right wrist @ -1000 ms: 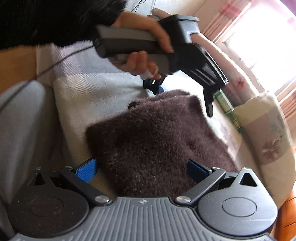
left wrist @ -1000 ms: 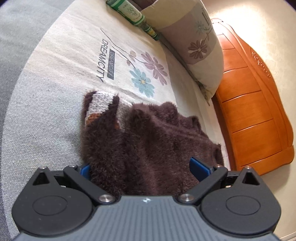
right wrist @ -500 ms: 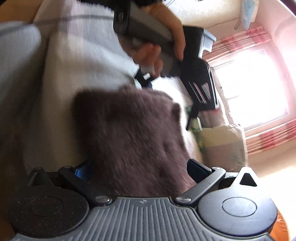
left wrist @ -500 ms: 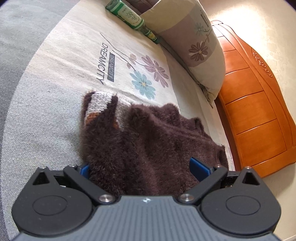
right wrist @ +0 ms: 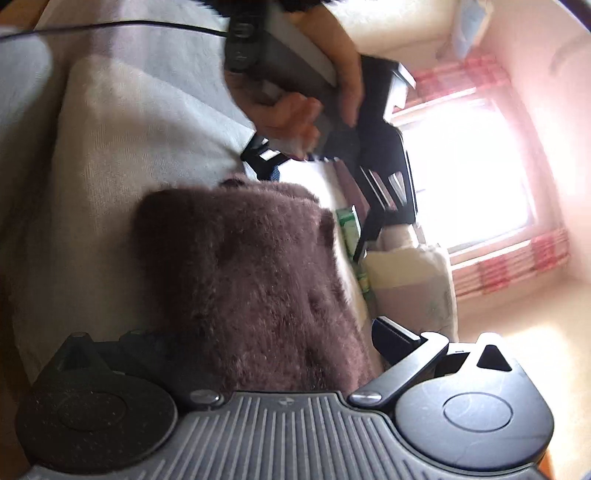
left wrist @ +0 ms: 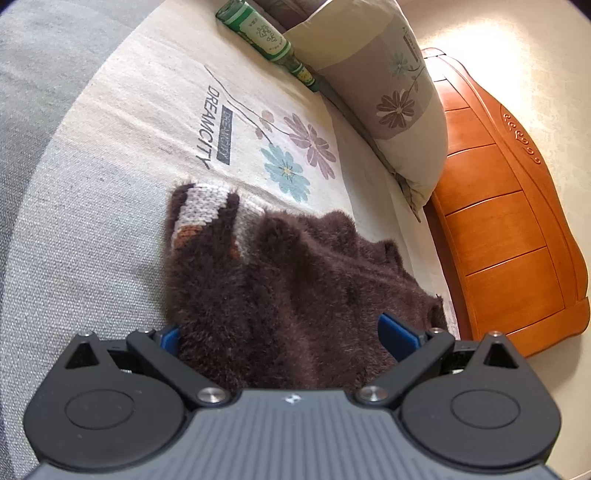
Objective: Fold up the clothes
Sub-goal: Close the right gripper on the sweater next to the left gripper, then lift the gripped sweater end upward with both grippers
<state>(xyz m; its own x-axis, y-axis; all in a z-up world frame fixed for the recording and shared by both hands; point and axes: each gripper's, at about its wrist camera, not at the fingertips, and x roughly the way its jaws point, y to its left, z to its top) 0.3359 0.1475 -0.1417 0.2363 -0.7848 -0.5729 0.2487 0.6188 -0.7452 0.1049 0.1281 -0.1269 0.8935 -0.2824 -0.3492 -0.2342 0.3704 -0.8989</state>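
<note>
Rolling hard since a second ago, the right wrist view now has the window in the right of the frame and the fuzzy brown sweater (right wrist: 251,280) running up the centre, blurred by motion; the left wrist view has barely shifted, the bedspread print only sliding a little lower.

In the left view the left gripper (left wrist: 280,338) has its blue-padded jaws spread wide, the sweater bunched between them but not pinched. The garment lies on the printed bedspread (left wrist: 110,155) in the lower centre of the frame, its beige knitted lining (left wrist: 201,206) turned up at the far edge. A green bottle (left wrist: 258,33) lies at the top of the frame against a flowered pillow (left wrist: 391,92), and a wooden headboard (left wrist: 506,236) fills the right.

In the right view the right gripper (right wrist: 273,343) also looks open — its right jaw stands clear of the fabric, though the left one is lost in shadow. The person's left hand (right wrist: 314,92), upper centre, holds the other tool just beyond the sweater's far edge.

Judging by its pile, the sweater is soft, limp and light, with thick fuzz that should grip well but sag and bunch. The firmer hem or the lined edge looks like the best hold — taken at both corners so the fold stays even.
</note>
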